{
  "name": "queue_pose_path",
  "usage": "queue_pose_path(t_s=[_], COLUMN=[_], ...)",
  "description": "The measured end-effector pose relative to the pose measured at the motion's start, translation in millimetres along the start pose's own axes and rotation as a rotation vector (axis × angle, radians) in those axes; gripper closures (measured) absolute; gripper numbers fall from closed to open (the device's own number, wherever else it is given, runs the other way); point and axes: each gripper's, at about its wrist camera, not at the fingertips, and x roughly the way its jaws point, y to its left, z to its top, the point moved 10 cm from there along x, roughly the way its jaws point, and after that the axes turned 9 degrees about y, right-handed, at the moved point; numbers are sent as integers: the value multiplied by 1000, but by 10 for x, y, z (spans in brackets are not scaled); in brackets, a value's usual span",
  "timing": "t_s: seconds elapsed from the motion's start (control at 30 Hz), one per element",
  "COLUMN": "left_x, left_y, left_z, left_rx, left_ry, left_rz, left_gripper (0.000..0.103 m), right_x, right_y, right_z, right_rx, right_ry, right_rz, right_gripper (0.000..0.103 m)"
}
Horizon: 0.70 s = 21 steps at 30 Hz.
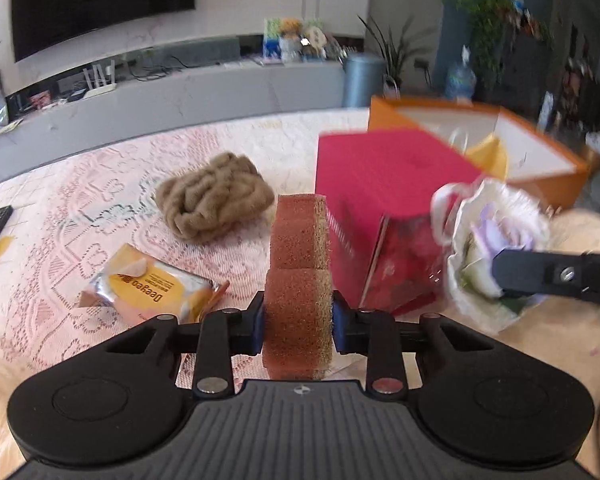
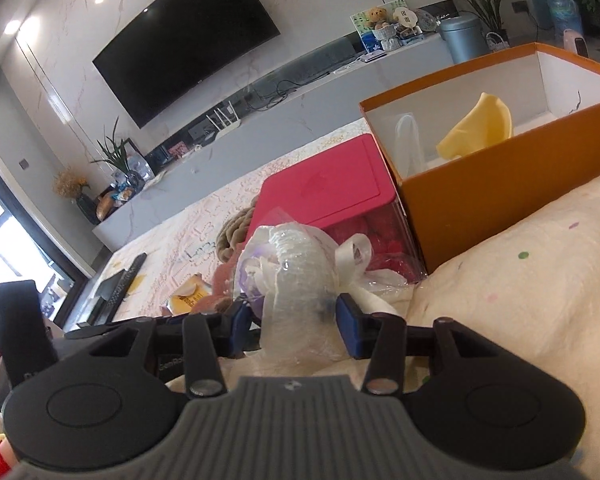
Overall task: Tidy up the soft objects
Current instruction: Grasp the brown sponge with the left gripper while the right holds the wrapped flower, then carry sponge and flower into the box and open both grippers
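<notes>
Both grippers are carrying soft things toward the orange box (image 2: 480,200), so the sorting step is underway. The left gripper (image 1: 298,320) is gripping a brown sponge (image 1: 298,280), its jaws clamped on the sponge's sides and holding it on edge above the lace tablecloth (image 1: 60,208). The right gripper (image 2: 296,320) is holding a wrapped flower bundle (image 2: 296,264), jaws pressed into the crinkly plastic, near the red-lidded box (image 2: 324,188). A yellow soft piece (image 2: 476,128) is already lying inside the orange box. A brown woolly bundle (image 1: 214,196) and a snack packet (image 1: 152,292) are resting on the cloth. Next, each load likely needs lifting over the orange wall before letting go, the flower being closer.
</notes>
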Motion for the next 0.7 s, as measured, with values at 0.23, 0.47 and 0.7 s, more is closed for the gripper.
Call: queue_pose_path(t_s=[0.23,0.47,0.7], left_x=[-627,-864,-614], left_y=[-181,-633,-1178], left_z=[324,873,1491], left_rx=[-25,35,83], left_ry=[-135,-219,-220], left_rz=[-31,-133,-249], left_gripper=[68,68,68], right_x=[-400,-966,-1260], right_y=[47,-128,-637], right_z=[187,700,1288], right_rx=[-23,-43,-6], right_ry=[-101,-247,-311], right_rz=[24,14,-74], right_gripper=[58,58,58])
